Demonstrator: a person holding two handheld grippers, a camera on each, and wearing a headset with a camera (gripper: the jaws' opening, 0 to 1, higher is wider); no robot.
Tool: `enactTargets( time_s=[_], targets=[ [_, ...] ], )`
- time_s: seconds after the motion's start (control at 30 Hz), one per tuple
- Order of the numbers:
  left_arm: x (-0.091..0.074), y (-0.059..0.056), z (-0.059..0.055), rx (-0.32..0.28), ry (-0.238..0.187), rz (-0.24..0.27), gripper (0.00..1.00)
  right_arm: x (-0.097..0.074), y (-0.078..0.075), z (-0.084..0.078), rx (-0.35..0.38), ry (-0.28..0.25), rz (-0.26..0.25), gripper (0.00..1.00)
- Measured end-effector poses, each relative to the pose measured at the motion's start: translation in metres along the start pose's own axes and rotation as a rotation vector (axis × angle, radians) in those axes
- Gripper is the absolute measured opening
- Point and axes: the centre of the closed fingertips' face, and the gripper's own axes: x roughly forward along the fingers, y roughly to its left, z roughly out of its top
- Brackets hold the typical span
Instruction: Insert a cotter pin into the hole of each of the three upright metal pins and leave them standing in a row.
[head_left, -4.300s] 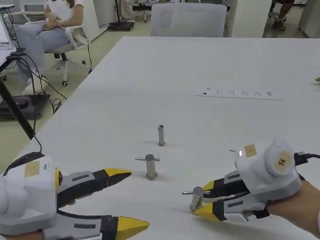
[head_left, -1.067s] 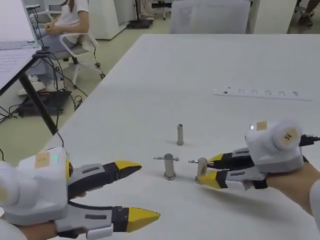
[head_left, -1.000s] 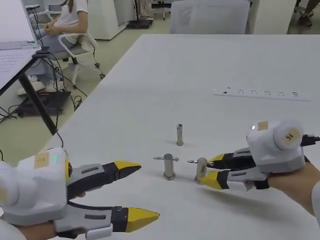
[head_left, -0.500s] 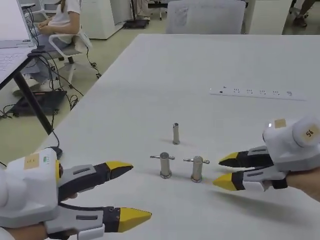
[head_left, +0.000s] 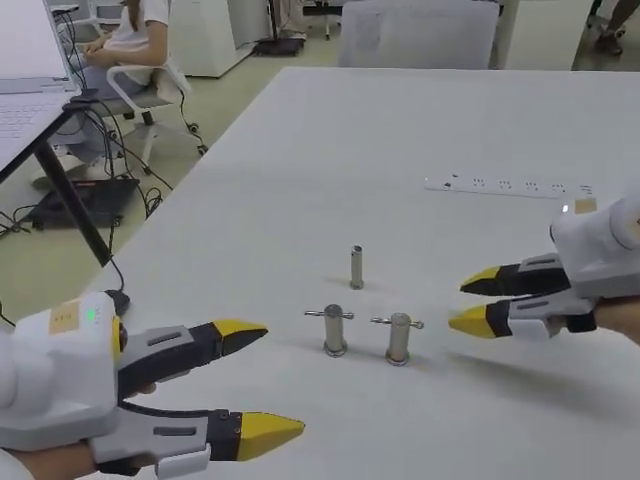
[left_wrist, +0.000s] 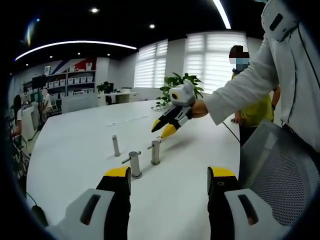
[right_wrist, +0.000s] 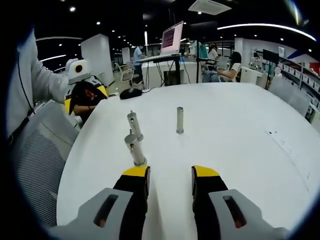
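While you hold both tools over the white table (head_left: 300, 150), your left gripper (head_left: 270, 380) sits at the lower left of the frame, jaws spread wide with nothing between them. Your right gripper (head_left: 463, 303) is at the right edge, jaws apart too (narrower gap, nothing held), tips near the front-right pin (head_left: 399, 342). That one stands upright just below centre, beside the front-left pin (head_left: 334, 335). The back pin (head_left: 357, 267) stands just above them. One cotter pin (head_left: 316, 314) crosses the front-left pin's top, and a second cotter pin (head_left: 414, 323) crosses the front-right's.
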Motion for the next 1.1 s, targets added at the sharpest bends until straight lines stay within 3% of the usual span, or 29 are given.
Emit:
enactTargets(
  time_s=[0.4,1.1],
  targets=[
    [-0.004,0.003,-0.002,-0.006,0.000,0.012,0.61,0.021,-0.015,0.024,-0.026,-0.011,0.004,0.35],
    [-0.008,0.008,0.001,-0.005,-0.008,0.024,0.60,0.071,-0.013,0.065,-0.057,-0.048,0.057,0.31]
  ],
)
